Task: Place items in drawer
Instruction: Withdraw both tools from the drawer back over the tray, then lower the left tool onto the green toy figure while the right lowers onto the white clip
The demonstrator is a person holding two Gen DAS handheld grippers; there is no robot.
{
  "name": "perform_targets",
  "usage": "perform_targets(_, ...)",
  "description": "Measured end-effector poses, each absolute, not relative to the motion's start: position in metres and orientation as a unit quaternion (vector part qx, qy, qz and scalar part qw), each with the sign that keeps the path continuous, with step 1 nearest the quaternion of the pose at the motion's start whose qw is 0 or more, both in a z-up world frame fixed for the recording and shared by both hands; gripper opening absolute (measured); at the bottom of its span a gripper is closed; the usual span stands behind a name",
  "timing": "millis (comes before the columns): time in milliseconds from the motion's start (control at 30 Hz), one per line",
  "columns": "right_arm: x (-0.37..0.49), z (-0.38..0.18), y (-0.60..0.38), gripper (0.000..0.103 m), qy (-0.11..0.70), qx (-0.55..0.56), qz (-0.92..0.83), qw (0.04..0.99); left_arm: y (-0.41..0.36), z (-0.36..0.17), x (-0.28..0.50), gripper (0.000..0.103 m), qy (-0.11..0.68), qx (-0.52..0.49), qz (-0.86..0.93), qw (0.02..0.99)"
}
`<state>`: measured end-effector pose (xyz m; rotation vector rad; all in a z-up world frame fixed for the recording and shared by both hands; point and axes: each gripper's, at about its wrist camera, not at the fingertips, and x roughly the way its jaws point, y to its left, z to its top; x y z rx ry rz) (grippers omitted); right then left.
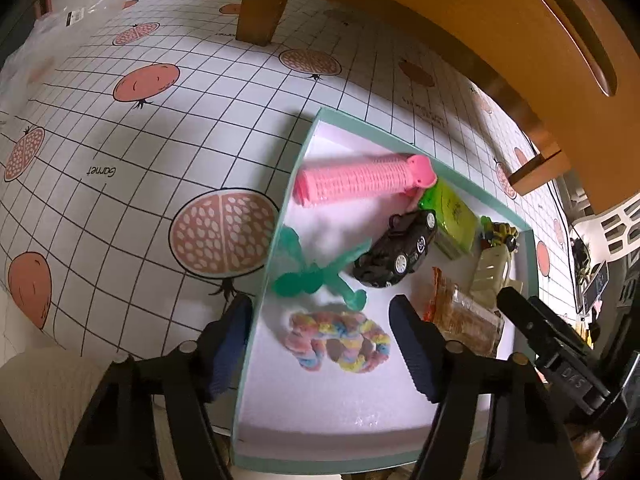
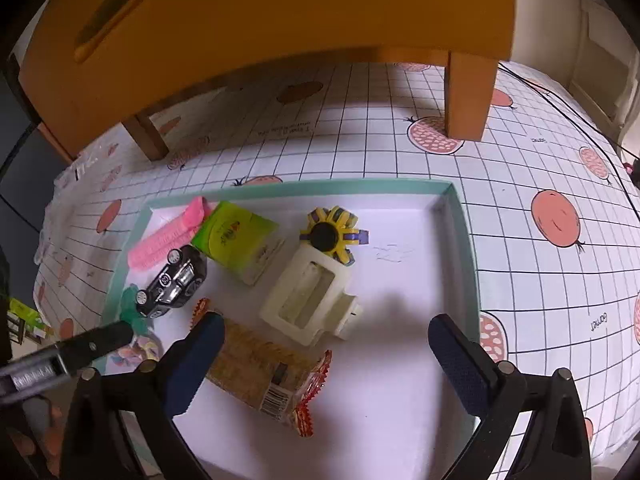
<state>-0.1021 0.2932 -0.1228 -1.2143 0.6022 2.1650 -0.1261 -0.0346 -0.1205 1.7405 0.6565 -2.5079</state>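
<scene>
Left tool point(image 1: 320, 344) hangs over the near-left corner of the tray point(image 1: 276, 216), pointing down and forward, jaws spread wide and empty. Its left finger point(image 1: 228, 344) is outside the tray wall over the desk point(image 1: 140, 140); the right finger point(image 1: 416, 344) is inside the tray. Between the fingers lies the pastel braid point(image 1: 340, 340), untouched. Just ahead of it is the green clip point(image 1: 316, 272), further ahead the pink roller point(image 1: 360, 180). Ahead-right is the black car point(image 1: 396, 248), with the green pack point(image 1: 452, 216) beyond it.

Right tool point(image 2: 324, 360) hangs over the near middle of the tray point(image 2: 460, 240), angled down, jaws wide apart, gripping nothing. Its left finger point(image 2: 192, 364) overlaps the near end of the cracker pack point(image 2: 264, 368), contact unclear; its right finger point(image 2: 464, 364) sits close by the tray's right wall. Just ahead between the fingers is the cream block point(image 2: 308, 300), and beyond that the yellow wheel point(image 2: 332, 232), touching the block. The floor of the tray ahead-right is bare white.

Drawer unit point(image 2: 280, 8) stands on legs on the desk beyond the tray, front shut, slot handle point(image 2: 116, 12) up-left of the right tool. All items are in the tray, none in the drawer. The left tool's tip shows at the right view's left edge.
</scene>
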Motion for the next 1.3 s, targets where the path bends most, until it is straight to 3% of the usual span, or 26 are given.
perform_targets(167,-0.107,-0.129,0.298,0.096,0.236,-0.456,0.808,0.290,-0.036,-0.119,-0.131,0.061,0.204,0.555,-0.807,0.014)
perform_targets(400,-0.112,-0.130,0.298,0.086,0.239,-0.451,0.811,0.286,-0.031,-0.104,-0.136,0.060,0.196,0.532,-0.824,-0.006)
perform_targets(467,-0.113,-0.131,0.299,0.086,0.241,-0.451,0.811,0.285,-0.025,-0.104,-0.139,0.054,0.201,0.535,-0.820,-0.020)
perform_targets(633,-0.114,-0.133,0.299,0.086,0.243,-0.453,0.811,0.281,-0.015,-0.110,-0.146,0.054,0.180,0.544,-0.819,-0.030)
perform_targets(800,-0.113,-0.135,0.299,0.083,0.245,-0.453,0.809,0.282,-0.018,-0.121,-0.152,0.045,0.177,0.554,-0.813,-0.016)
perform_targets(1133,-0.116,-0.139,0.308,0.077,0.263,-0.452,0.802,0.288,-0.008,-0.114,-0.155,0.045,0.135,0.548,-0.825,-0.028)
perform_targets(1300,-0.118,-0.139,0.308,0.068,0.258,-0.452,0.802,0.293,-0.011,-0.111,-0.150,0.043,0.124,0.540,-0.832,-0.028)
